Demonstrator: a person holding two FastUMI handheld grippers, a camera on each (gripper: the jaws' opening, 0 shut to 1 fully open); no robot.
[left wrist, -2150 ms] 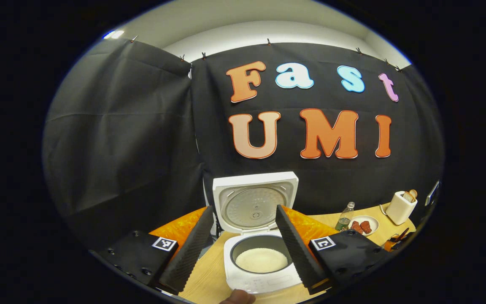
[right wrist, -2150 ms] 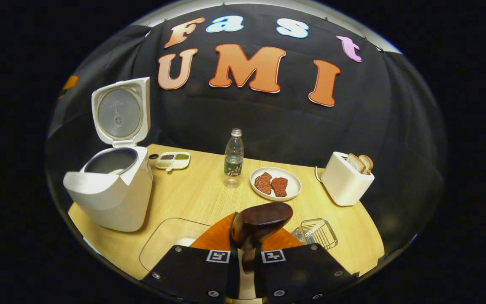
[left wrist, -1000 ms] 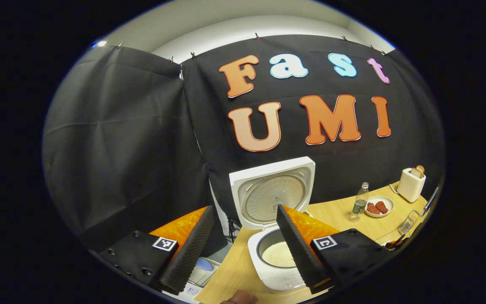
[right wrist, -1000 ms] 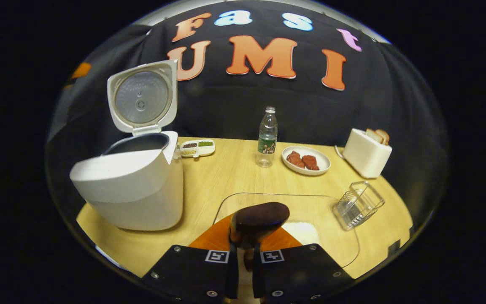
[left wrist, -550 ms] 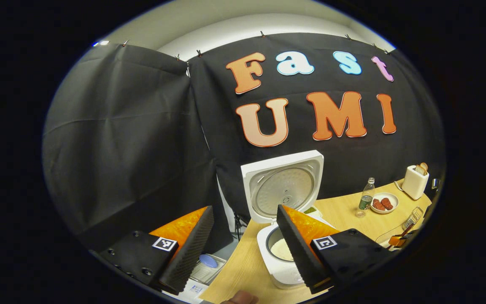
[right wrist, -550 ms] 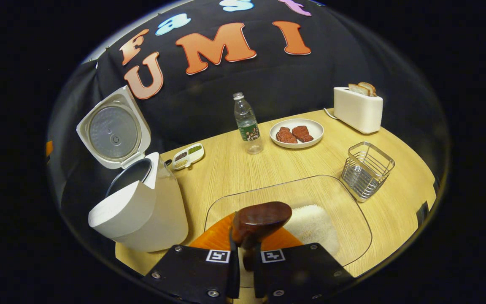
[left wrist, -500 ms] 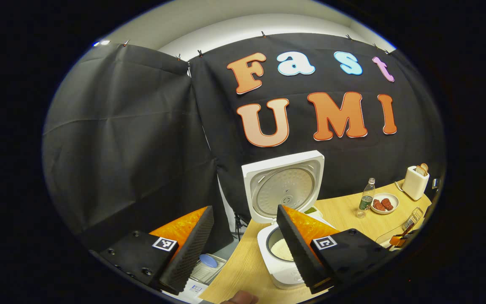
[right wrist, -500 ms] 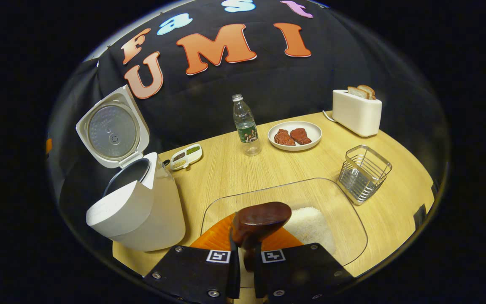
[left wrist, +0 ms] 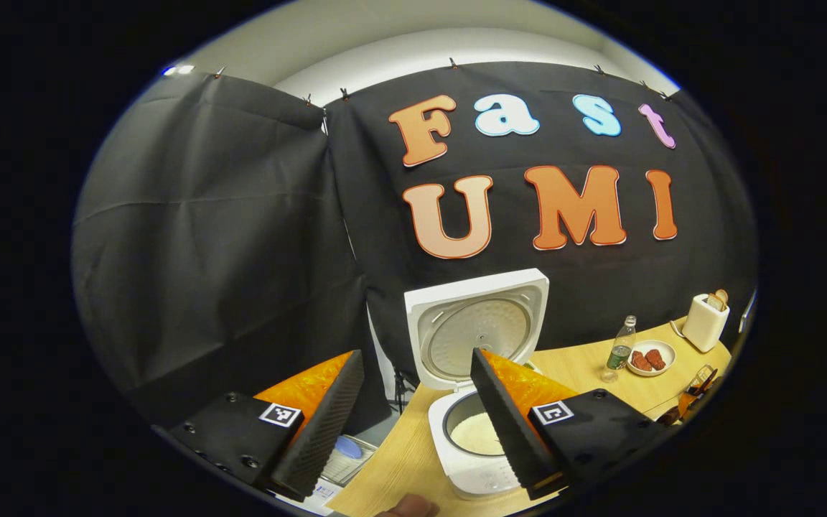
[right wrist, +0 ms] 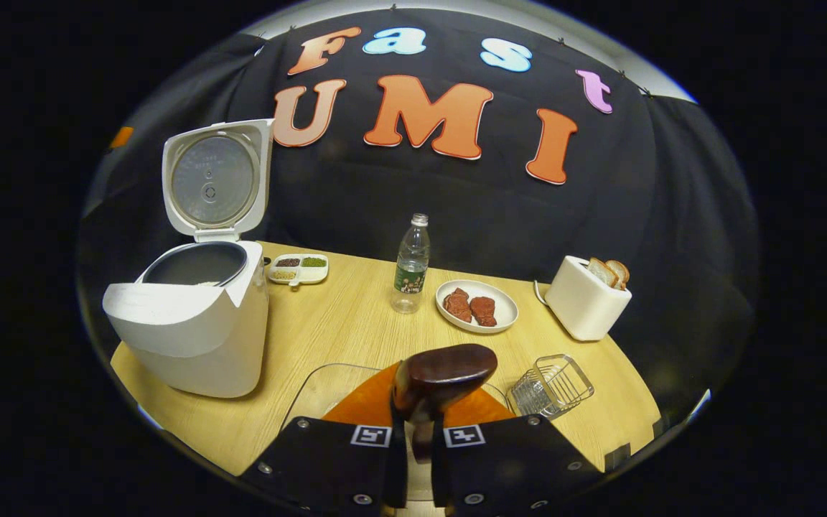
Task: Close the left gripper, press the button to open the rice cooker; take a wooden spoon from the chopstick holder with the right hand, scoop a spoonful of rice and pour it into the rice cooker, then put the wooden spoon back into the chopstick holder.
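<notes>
While gripped, wooden spoon (right wrist: 442,375) perhaps above table (right wrist: 327,316) edge.

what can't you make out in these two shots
- Whether the wooden spoon carries rice: the right gripper view shows its bowl from the back.
- The rice in the clear tray: the spoon and right gripper cover most of it in that view.
- How full the rice cooker is: its front wall hides the pot there; in the left gripper view a finger cuts across it.
- The divided dish contents: too small.
</notes>
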